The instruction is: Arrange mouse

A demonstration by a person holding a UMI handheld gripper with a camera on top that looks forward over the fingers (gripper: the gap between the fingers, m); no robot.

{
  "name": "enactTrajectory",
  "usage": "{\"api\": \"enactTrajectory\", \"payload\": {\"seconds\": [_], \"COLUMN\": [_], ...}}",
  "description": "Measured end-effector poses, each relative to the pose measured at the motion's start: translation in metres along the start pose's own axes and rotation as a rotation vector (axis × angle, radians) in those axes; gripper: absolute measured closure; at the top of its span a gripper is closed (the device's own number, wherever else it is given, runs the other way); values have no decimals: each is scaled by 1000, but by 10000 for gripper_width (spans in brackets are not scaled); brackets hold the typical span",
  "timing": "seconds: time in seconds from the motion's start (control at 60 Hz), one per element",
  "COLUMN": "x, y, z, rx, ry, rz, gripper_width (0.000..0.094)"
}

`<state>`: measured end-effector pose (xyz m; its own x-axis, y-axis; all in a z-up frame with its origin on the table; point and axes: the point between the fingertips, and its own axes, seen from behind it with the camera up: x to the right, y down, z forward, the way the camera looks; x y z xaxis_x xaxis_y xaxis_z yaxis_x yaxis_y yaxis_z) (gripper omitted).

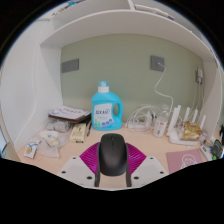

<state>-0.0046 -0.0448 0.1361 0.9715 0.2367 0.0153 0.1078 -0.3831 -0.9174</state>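
A black computer mouse (112, 153) sits between my gripper's (112, 165) two fingers, whose magenta pads (90, 158) flank it on both sides. The fingers press against the mouse's sides and hold it above the light wooden desk (75, 158). The mouse's rear end points back at me and hides the gap between the fingertips.
A blue detergent bottle (103, 108) stands just beyond the mouse. Boxes and small packets (55, 132) lie to its left. A white router (188, 127) with antennas, white cables (140, 118) and a pink mat (185, 160) are on the right. A wall with sockets (158, 62) is behind.
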Motion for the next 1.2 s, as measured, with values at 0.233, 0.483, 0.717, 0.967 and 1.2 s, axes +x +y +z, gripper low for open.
{"api": "enactTrajectory", "payload": {"seconds": [0.233,0.483,0.717,0.967,1.2], "x": [211,361,366,365,351], "y": [-97,100,155,123,79], "z": [-49,3,18,-23,-114], "rx": [173,-182,-271,-245,-198], "ry": [114,162,116,163,227], "rz": [72,99,118,55,12], "gripper_width": [589,589,482,89,86]}}
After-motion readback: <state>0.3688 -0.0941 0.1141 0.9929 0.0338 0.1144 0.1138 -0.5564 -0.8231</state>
